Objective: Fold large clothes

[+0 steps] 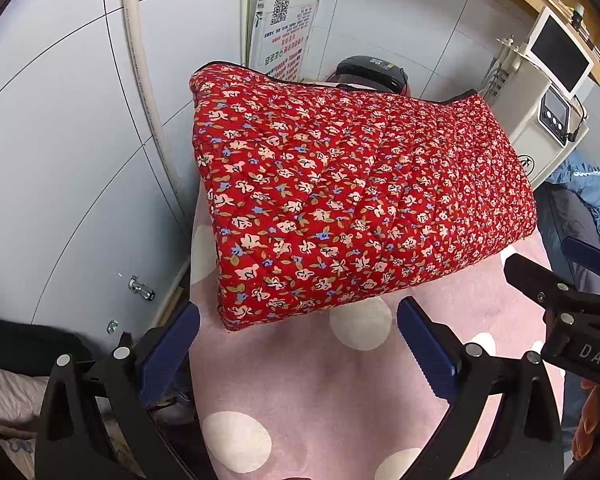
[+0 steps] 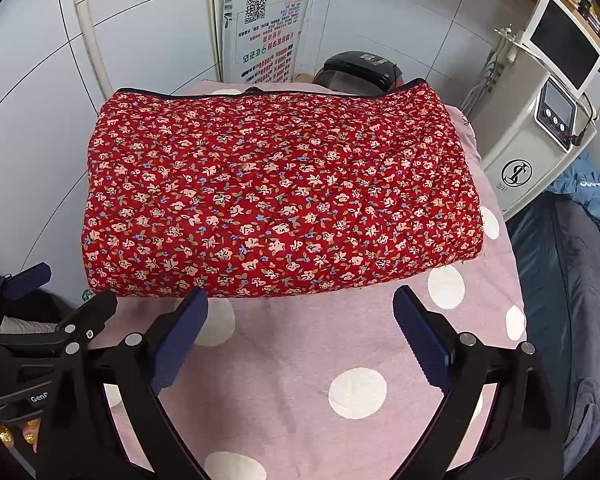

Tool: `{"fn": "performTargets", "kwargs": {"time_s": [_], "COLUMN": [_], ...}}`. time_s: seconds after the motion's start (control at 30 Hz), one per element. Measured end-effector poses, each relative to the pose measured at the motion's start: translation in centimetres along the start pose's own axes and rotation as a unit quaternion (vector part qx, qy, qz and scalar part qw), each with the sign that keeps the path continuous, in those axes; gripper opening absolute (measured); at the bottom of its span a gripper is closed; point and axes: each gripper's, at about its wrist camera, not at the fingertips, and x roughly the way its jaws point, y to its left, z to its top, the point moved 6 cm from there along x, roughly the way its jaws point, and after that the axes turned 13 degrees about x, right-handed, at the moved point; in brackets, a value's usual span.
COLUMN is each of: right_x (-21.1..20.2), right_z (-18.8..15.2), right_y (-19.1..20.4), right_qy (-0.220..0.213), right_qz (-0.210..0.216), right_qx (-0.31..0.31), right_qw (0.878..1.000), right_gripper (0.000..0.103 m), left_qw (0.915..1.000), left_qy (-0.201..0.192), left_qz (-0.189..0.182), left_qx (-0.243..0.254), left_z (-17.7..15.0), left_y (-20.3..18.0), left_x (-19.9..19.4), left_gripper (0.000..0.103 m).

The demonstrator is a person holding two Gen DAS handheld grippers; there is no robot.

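A red quilted floral garment [image 1: 348, 200] lies folded into a thick rectangular bundle on a pink bed cover with white dots [image 1: 320, 400]. It also shows in the right wrist view [image 2: 280, 196], with a black-trimmed edge at its far side. My left gripper [image 1: 298, 328] is open and empty, just short of the bundle's near corner. My right gripper [image 2: 300, 320] is open and empty, just in front of the bundle's near edge. The right gripper shows at the right edge of the left wrist view [image 1: 560, 292]. The left gripper shows at the left edge of the right wrist view [image 2: 40, 304].
The pink cover [image 2: 340, 380] lies on a narrow bed against a grey panelled wall. A white machine with a screen [image 2: 540, 120] stands at the right. A black device [image 2: 360, 68] and a printed poster [image 2: 264, 28] are behind the bundle. Dark blue clothing [image 2: 572, 280] lies at the right.
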Motion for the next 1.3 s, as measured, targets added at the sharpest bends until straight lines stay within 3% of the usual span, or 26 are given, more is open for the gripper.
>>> {"fn": "performTargets", "kwargs": {"time_s": [1.03,1.2,1.3], "right_x": [0.0,0.0,0.0], "right_z": [-0.2,-0.2,-0.2], "right_y": [-0.2,-0.3,-0.4], "right_qy": [-0.003,-0.004,-0.005], "right_qz": [0.002,0.000,0.002], "right_qx": [0.012,0.012,0.014], "right_qw": [1.000,1.000,1.000], "right_gripper": [0.093,0.093,0.093], "left_qw": [0.9999,0.9984,0.9985], "left_qy": [-0.004,-0.036,-0.033], "left_qz": [0.007,0.034,0.030], "left_qx": [0.014,0.029,0.030], "left_z": [0.0,0.2,0.4], "left_y": [-0.4,-0.4,-0.5], "left_x": [-0.3,-1.1,-1.1], "left_gripper": [0.097,0.097,0.097]}}
